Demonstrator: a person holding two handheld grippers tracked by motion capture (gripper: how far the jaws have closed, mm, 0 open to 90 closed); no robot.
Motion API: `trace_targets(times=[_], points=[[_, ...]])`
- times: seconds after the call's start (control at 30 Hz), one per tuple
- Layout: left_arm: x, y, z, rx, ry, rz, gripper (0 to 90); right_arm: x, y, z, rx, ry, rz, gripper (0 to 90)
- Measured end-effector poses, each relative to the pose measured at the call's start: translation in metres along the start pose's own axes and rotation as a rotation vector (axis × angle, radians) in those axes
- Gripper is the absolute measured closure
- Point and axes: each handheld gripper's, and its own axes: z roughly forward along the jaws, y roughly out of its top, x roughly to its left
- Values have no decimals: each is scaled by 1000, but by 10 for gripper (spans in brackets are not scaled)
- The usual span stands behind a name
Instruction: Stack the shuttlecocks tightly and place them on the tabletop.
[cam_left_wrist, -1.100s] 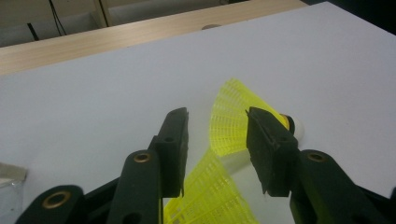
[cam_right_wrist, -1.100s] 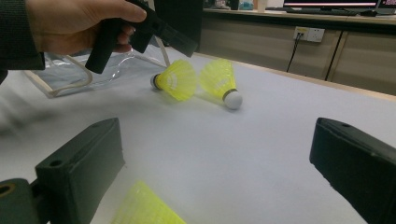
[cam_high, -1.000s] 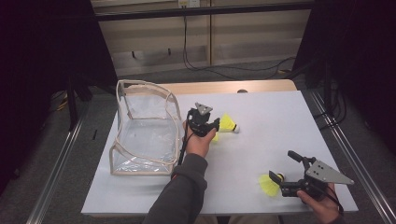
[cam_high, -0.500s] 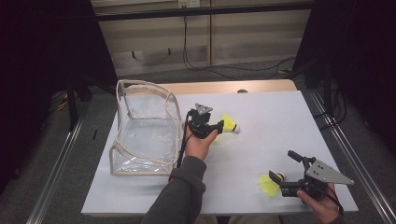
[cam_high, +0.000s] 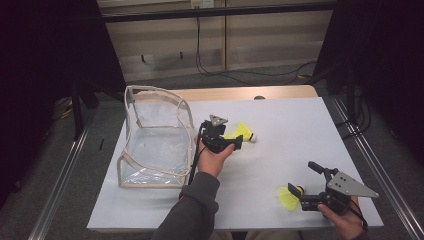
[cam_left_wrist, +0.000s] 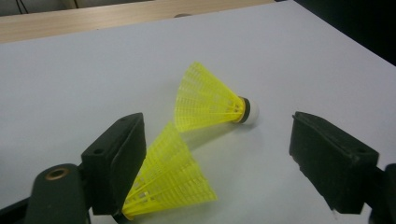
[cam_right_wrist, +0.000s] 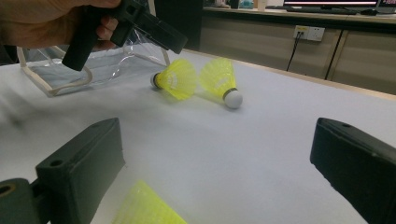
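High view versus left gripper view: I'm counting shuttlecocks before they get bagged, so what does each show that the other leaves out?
High view: the clear bag, the right tool standing open, and a third shuttlecock beside it. Left gripper view: a near shuttlecock lying between the jaws of the left tool, against one jaw and unclamped; those jaws have just been opening. Shared: the far shuttlecock with its white cork, lying on the white table.

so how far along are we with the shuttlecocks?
Done: nothing bagged, the clear bag lies empty. In hand: left gripper, jaws just opening, has two shuttlecocks at them on the table; right gripper is open over a third. Left: all three into the bag, probably.
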Motion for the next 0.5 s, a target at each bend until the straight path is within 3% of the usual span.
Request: trace_targets(times=[0.5], points=[[-8, -11, -8, 20, -53, 17, 108, 0, 1, -1, -1, -4, -2, 20]])
